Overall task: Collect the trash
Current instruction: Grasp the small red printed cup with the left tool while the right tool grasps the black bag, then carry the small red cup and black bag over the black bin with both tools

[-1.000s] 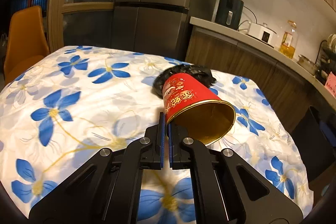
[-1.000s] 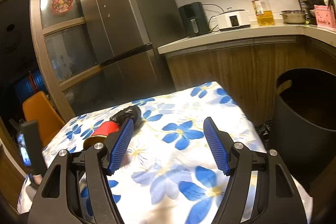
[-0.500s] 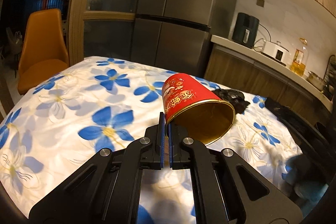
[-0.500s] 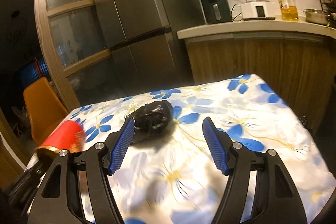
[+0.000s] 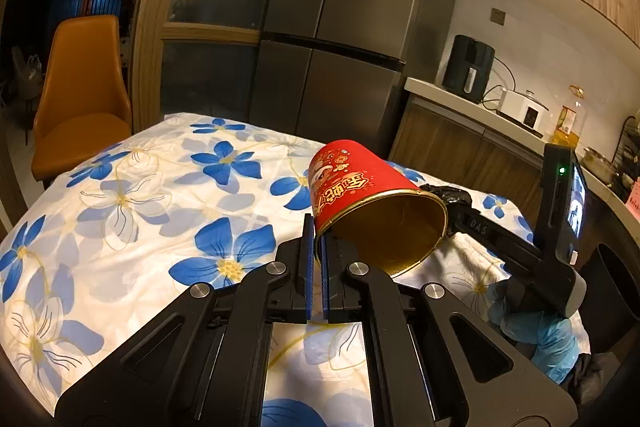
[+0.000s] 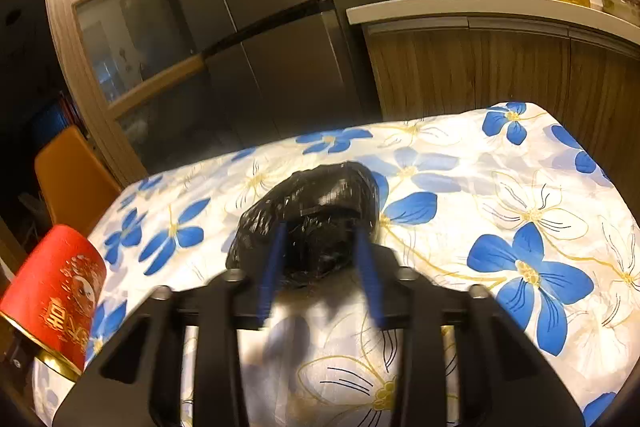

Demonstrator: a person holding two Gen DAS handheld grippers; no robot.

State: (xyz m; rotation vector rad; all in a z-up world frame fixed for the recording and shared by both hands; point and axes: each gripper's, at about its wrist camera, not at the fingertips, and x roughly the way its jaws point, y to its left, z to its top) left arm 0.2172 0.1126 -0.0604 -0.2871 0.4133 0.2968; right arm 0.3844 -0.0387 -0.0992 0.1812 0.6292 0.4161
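Note:
My left gripper (image 5: 317,227) is shut on the rim of a red paper cup (image 5: 360,195) with gold lettering, holding it tilted above the flowered tablecloth (image 5: 160,195). The cup also shows at the left edge of the right wrist view (image 6: 56,291). A crumpled black plastic bag (image 6: 316,203) lies on the cloth. My right gripper (image 6: 320,239) has its blue pads on either side of the bag, jaws partly closed and blurred with motion. In the left wrist view the right gripper (image 5: 460,211) reaches the bag (image 5: 448,193) from the right.
A dark round bin (image 5: 612,283) stands past the table's right edge. An orange chair (image 5: 80,99) is at the far left. A steel fridge (image 5: 336,27) and a wooden counter (image 5: 480,115) with appliances are behind the table.
My right gripper moved forward onto the black bag and its jaws narrowed around it. My left gripper pulled back and left with the cup.

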